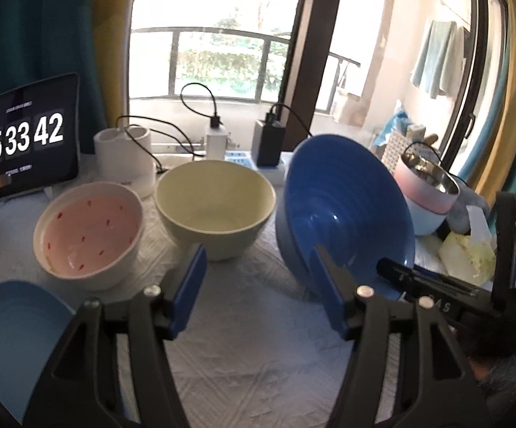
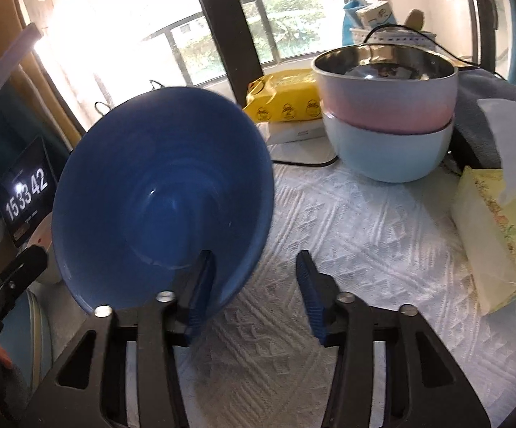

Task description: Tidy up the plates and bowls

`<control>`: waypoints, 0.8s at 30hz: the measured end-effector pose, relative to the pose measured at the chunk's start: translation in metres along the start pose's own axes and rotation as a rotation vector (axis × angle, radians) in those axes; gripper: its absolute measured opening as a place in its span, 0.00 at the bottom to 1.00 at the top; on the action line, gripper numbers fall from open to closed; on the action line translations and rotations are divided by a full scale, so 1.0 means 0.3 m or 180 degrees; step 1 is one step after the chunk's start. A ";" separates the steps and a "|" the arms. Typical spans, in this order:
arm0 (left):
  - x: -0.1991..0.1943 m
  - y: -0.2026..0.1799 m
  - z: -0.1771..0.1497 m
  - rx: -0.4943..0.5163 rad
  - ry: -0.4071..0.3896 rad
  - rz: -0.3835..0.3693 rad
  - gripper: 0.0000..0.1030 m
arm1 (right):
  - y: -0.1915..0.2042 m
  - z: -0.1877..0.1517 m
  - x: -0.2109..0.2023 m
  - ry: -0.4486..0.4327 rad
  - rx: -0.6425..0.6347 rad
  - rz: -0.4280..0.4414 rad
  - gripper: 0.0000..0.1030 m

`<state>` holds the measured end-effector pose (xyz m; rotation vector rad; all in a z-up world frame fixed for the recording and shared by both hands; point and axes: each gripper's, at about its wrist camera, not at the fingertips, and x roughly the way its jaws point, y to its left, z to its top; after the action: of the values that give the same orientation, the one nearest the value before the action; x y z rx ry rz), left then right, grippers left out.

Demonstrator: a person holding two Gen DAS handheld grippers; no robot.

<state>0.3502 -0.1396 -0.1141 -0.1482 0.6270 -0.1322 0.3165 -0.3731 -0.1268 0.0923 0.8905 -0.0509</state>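
Note:
A dark blue bowl (image 1: 343, 210) is tipped up on its edge on the white cloth, its inside facing the cameras; it also shows in the right wrist view (image 2: 158, 192). My right gripper (image 2: 254, 278) is open, its left finger just inside the bowl's lower rim. My left gripper (image 1: 258, 267) is open and empty, its right finger in front of the blue bowl. A pink-lined white bowl (image 1: 90, 232) and a cream bowl (image 1: 215, 207) stand behind it. A pink steel-lined bowl (image 2: 386, 85) sits stacked in a pale blue bowl (image 2: 390, 153). A light blue plate (image 1: 11, 339) lies at the lower left.
A tablet clock (image 1: 26, 139) stands at the back left. Chargers and cables (image 1: 268, 139) and a white holder (image 1: 122, 149) line the window side. A tissue pack (image 2: 500, 235), a yellow packet (image 2: 286, 100) and a grey cloth (image 2: 500, 103) lie at the right.

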 end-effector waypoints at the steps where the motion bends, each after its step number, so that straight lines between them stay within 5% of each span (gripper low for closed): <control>1: 0.007 -0.010 -0.001 0.0039 0.0002 0.0001 0.61 | 0.003 -0.001 0.008 0.0036 -0.0027 0.0006 0.35; 4: 0.041 -0.037 -0.004 0.0176 0.0090 0.0050 0.61 | 0.009 -0.019 0.032 0.0148 -0.0076 0.0034 0.22; 9: 0.081 -0.074 -0.016 0.0372 0.0155 0.0051 0.59 | 0.020 -0.021 0.015 0.0070 -0.0149 0.0108 0.17; 14: 0.123 -0.074 -0.036 0.0425 0.0327 0.0081 0.23 | 0.030 -0.029 -0.001 0.0008 -0.0184 0.0157 0.13; 24: 0.093 -0.062 -0.046 0.0435 0.0323 0.0092 0.16 | 0.065 -0.026 -0.056 -0.0118 -0.0300 0.0084 0.12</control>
<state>0.3630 -0.1639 -0.1380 -0.0003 0.7188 -0.1549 0.3015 -0.3528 -0.1174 0.0152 0.8531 0.0138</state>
